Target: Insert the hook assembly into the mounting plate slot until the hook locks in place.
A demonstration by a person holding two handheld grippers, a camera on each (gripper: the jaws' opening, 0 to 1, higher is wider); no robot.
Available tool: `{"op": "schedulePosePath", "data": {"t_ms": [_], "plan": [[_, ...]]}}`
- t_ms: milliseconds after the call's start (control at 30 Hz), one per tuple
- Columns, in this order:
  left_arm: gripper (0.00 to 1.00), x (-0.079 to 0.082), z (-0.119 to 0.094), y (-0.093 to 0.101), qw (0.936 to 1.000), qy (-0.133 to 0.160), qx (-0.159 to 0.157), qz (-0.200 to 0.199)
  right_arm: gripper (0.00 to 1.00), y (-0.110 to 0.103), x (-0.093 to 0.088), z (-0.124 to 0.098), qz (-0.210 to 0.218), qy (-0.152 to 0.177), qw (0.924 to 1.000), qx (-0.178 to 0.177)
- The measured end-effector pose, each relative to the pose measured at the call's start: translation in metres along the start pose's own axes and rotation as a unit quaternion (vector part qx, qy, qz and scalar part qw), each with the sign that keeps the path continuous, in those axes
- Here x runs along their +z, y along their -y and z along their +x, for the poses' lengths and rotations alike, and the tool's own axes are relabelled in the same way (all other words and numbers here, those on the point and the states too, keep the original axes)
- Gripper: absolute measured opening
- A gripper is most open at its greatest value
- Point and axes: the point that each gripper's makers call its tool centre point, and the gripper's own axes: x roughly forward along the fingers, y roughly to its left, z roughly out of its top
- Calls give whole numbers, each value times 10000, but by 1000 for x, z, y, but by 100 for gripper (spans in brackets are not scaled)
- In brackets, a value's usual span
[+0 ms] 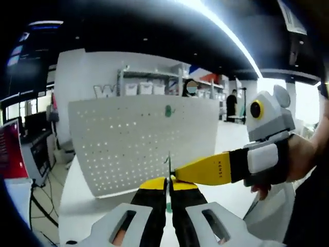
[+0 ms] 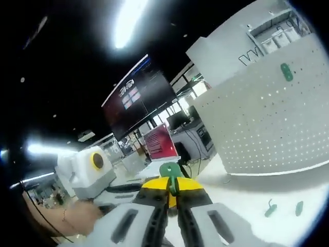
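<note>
**Both tongs pinch a green hook in front of the pegboard**

In the left gripper view, the left tongs (image 1: pixel 168 181) rise from the bottom with their yellow-tipped jaws drawn narrow, nipping a thin green hook (image 1: pixel 168 165) whose dark stem stands up between the tips. The right tongs (image 1: pixel 176 176) come in from the right, held by a person's hand (image 1: pixel 300 157), and their yellow tip meets the same hook just beside the left tips. Behind them a white perforated mounting plate (image 1: pixel 141 141) stands upright on the white bench (image 1: pixel 77 206), with 1 green hook already fixed (image 1: pixel 168 110) near its top edge.

In the right gripper view, the right tongs (image 2: pixel 172 191) are closed narrow on the green hook (image 2: pixel 170 172), its rounded green head showing above the yellow tips. The mounting plate (image 2: pixel 267 123) stands to the right, well apart from the tongs, the fixed green hook (image 2: pixel 286 72) high on it. 2 more green hooks (image 2: pixel 271 208) lie loose on the bench (image 2: pixel 241 200) in front of the plate's lower edge. Shelves with white bins stand behind the plate; what they contain cannot be told.
</note>
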Motion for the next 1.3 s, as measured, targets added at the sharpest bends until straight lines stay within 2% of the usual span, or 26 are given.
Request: {"op": "schedulePosePath", "data": {"t_ms": [100, 167, 467, 500, 600, 633, 733, 900, 933, 967, 1133, 1200, 1300], "plan": [[1, -3, -1, 0, 9999, -32, -33, -151, 0, 0, -3, 0, 148, -34, 9999, -46], [2, -8, 0, 0, 9995, -156, -51, -276, 0, 2, -6, 0, 216, -112, 9997, -73], [4, -14, 4, 7, 9995, -228, -184, -98, 0, 8, -11, -3, 156, -278, 9994, -121], [9, -16, 5, 9, 9992, -276, -250, -137, 0, 9, -10, -3, 109, -273, 9995, -138], [34, -20, 7, 5, 9990, -333, -166, -240, 0, 14, -7, -3, 42, -254, 9995, -169], [36, -24, 7, 6, 9985, -394, -212, -301, 0, 16, -6, -3, -30, -262, 9995, -186], [40, -25, 5, 9, 9985, -335, -287, -330, 0, 20, -2, -4, -219, -245, 9992, -230], [60, -31, 4, 10, 9971, -392, -345, -561, 0, 29, 1, -5, -489, -245, 9980, -320], [64, -34, 4, 10, 9962, -478, -350, -635, 0, 33, 2, -6, -753, -295, 9961, -356], [69, -34, 4, 10, 9961, -502, -339, -642, 0, 33, 1, -5, -808, -323, 9955, -374], [83, -34, 5, 12, 9958, -461, -350, -715, 0, 39, 4, -5, -902, -270, 9944, -477], [82, -33, 4, 11, 9959, -443, -281, -737, 0, 43, 5, -5, -929, -240, 9939, -540], [90, -28, 4, 9, 9962, -296, -217, -791, 0, 49, 9, -5, -977, -170, 9931, -629]]}}
